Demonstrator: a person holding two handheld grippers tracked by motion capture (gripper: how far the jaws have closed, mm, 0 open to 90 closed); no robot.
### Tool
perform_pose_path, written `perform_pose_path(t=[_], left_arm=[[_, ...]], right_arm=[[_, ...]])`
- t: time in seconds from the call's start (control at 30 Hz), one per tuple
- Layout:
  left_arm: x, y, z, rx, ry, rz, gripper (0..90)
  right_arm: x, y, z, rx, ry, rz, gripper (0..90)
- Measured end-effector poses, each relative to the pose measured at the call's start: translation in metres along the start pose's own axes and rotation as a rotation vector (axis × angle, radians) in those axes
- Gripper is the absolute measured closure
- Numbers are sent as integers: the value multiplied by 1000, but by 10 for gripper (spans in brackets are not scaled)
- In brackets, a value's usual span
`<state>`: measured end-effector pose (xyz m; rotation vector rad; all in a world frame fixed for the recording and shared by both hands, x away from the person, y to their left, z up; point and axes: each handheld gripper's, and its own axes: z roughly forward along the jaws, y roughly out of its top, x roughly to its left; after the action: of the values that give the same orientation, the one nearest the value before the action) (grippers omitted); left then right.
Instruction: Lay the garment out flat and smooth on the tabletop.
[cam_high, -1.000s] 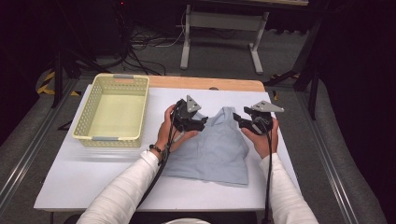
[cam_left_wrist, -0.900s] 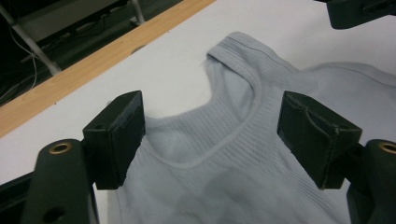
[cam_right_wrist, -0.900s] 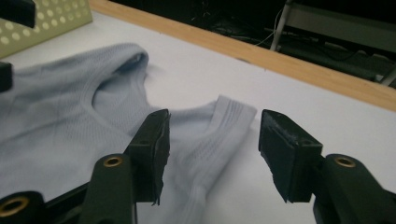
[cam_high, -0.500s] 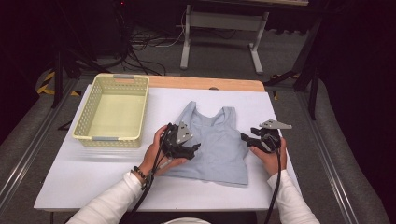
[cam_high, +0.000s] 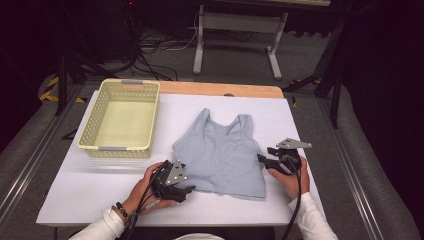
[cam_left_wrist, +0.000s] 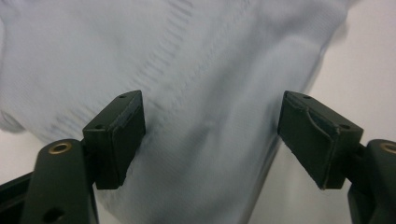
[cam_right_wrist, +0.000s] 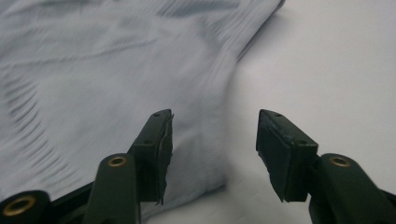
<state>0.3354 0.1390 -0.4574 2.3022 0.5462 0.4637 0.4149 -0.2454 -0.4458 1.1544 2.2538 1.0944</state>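
Observation:
A pale blue-grey tank top (cam_high: 222, 152) lies flat on the white table (cam_high: 100, 190), straps pointing away from me. My left gripper (cam_high: 189, 190) is open at the garment's near left hem corner; in the left gripper view its jaws stand wide apart over the ribbed fabric (cam_left_wrist: 201, 93). My right gripper (cam_high: 261, 159) is open at the garment's right side edge, and the right gripper view has that fabric edge (cam_right_wrist: 140, 70) lying just beyond the gap between its jaws. Neither holds anything.
A pale yellow perforated plastic basket (cam_high: 90, 131) sits at the table's back left, nothing inside it. A strip of wood (cam_high: 220, 89) runs along the table's far edge. Beyond it are metal stand legs (cam_high: 235, 45) and cables on the floor.
Both grippers have pulled back toward me from the top's shoulder straps, the left down to the near hem corner, the right down along the right side. The top now lies spread flat.

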Motion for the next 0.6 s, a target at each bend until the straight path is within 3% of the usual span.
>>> perform_pose_path(t=[0.17,0.3,0.43,0.6], left_arm=[[5,-6,2,-6,-57,-49,316],[8,-6,2,-9,-102,-65,490],[7,-3,1,1,-107,-54,732],[3,3,3,1,-94,-14,809]], right_arm=[[7,-7,6,41,13,-36,543],[3,-8,5,43,18,-42,702],[-1,-7,4,33,14,-63,810],[0,1,-6,-15,-45,-97,839]])
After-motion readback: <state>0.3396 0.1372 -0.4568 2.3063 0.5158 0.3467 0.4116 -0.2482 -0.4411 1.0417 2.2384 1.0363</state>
